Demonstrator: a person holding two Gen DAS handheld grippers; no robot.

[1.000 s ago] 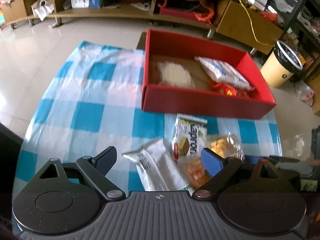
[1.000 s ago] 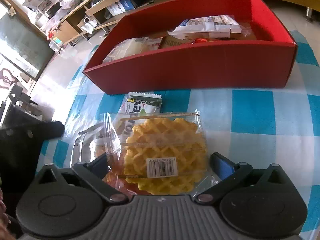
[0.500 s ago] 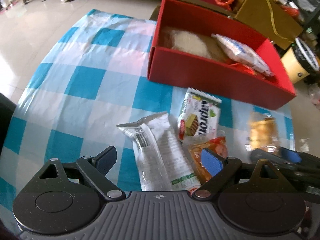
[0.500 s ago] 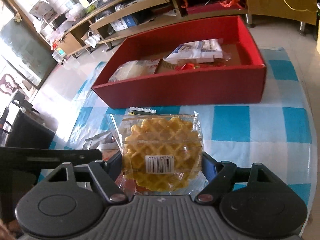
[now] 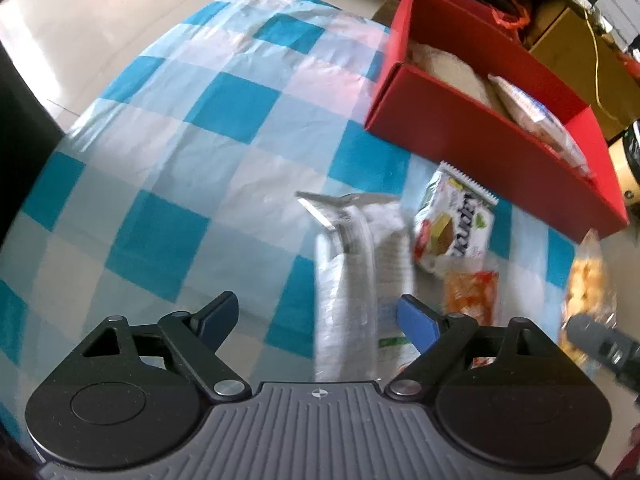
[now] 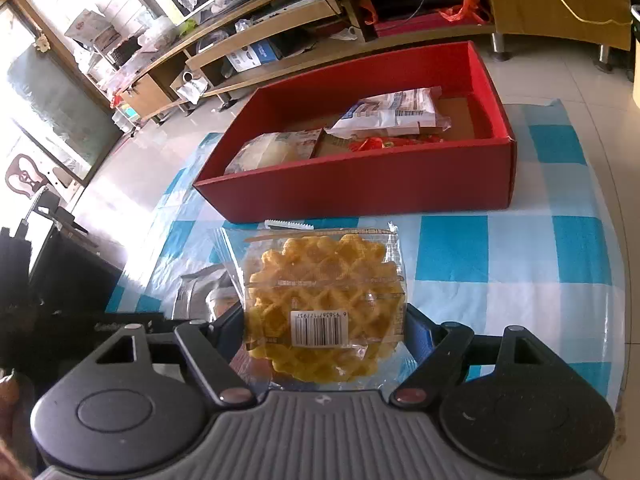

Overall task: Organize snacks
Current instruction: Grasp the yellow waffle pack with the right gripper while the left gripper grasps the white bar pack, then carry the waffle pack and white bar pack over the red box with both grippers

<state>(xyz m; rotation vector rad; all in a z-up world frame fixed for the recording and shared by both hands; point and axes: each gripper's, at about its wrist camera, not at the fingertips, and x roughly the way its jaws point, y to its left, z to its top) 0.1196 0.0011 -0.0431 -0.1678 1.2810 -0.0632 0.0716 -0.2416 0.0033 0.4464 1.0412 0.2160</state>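
Right gripper [image 6: 326, 330] clamped on a clear-wrapped waffle packet [image 6: 326, 308], pads pressing both side edges, packet lifted clear of the checked tablecloth [image 6: 520, 260] and facing the near wall of the red box [image 6: 360, 188] at the table's far edge. Left gripper [image 5: 316, 316] pointed steeply down over a long silver-white packet [image 5: 352, 264], jaws closing but not yet pressing; packet lying between the blue pads, near the table's front edge. Just beside it, toward the box, a green-and-white wafer packet [image 5: 452, 228]; nearer the front, a small orange packet [image 5: 472, 292] touching or overlapping it, exact contact blurred. Already inside the box: a pale bag [image 6: 264, 152] at the left end, a white printed packet [image 6: 392, 114] over something red [image 6: 384, 144] toward the right, bare cardboard floor visible in the right corner. By appearance, roughly halfway: three or so snacks stowed, one in the air on its way, three loose on the cloth still to be collected. Plenty of room left in the box.
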